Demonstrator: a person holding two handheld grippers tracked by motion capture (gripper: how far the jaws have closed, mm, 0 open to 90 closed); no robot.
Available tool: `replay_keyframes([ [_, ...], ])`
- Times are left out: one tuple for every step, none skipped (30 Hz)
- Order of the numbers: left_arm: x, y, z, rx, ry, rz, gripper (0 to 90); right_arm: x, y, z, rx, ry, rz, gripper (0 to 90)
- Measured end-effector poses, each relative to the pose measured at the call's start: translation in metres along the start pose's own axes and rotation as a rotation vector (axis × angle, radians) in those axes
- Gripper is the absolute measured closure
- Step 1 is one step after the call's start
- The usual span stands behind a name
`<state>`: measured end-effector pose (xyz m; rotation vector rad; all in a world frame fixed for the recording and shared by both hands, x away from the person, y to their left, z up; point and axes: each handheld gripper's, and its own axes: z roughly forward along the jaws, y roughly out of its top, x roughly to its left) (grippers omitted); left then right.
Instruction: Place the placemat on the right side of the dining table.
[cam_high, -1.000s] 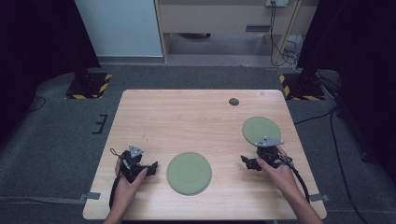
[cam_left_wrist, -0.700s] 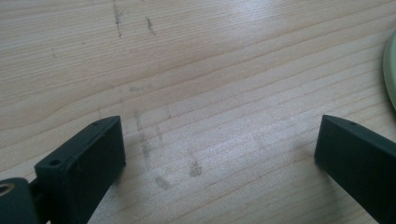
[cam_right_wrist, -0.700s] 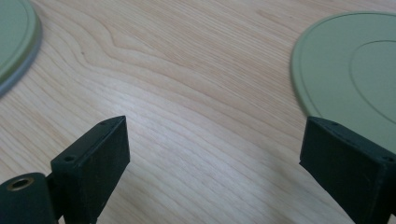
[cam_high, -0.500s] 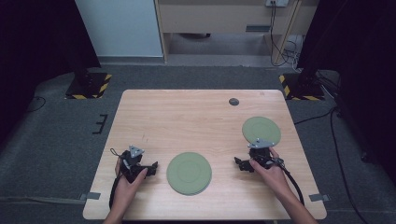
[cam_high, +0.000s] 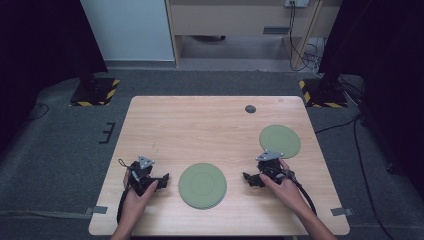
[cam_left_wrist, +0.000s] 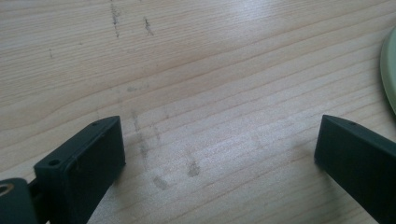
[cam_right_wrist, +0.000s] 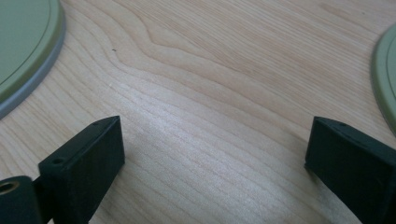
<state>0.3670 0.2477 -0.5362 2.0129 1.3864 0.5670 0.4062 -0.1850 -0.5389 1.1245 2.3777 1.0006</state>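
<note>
Plates are the business on this table (cam_high: 165, 120), two flat green rounds, and both hand-held grippers sit low with nothing between their jaws. Left hand-held gripper (cam_high: 161, 179) rests on the wood, jaws spread wide, gripping nothing; its own view has bare grain between the black jaws and just a sliver of green rim at the far right edge. That sliver belongs to the large plate (cam_high: 202, 185), lying straight ahead of the jaw tips, close but not touching.

Right hand-held gripper (cam_high: 248, 178) mirrors it from the other side, jaws equally wide apart and empty. In the right gripper view the large plate's grey-edged rim (cam_right_wrist: 28, 56) curves in at upper left, and a second rim peeks in at the right edge: that is the small plate (cam_high: 280, 141), lying behind and outward of this hand-held gripper, near the table's far right side.

So the large plate sits squarely between the two hand-held grippers, each pointing inward at it. By my reading both are about equally near, the left perhaps a touch closer to the rim. A round plate has no long axis to line up with; what counts is the thin rim lying flat on the wood, so a jaw would need to slide in low and level to catch the edge. The small plate is the right hand's reach alone.
</note>
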Motion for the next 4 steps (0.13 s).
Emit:
replay_keyframes([
  [-0.0001, 0.0, 0.0, 0.0, 0.0, 0.001, 1.1, 0.0001, -0.0002, 0.0002, 0.005, -0.011, 0.011, 1.3],
  [-0.0002, -0.0001, -0.0001, 0.0, -0.001, 0.001, 1.1, 0.0004, -0.0001, 0.0006, 0.011, -0.023, 0.027, 0.4],
  [-0.0004, -0.0001, -0.0001, 0.0, -0.001, 0.001, 1.1, 0.0002, -0.0002, 0.0005, 0.012, -0.03, 0.033, 0.4],
  [-0.0004, -0.0001, -0.0001, 0.0, -0.001, 0.001, 1.1, 0.0, -0.0003, 0.0004, 0.013, -0.034, 0.04, 0.4],
])
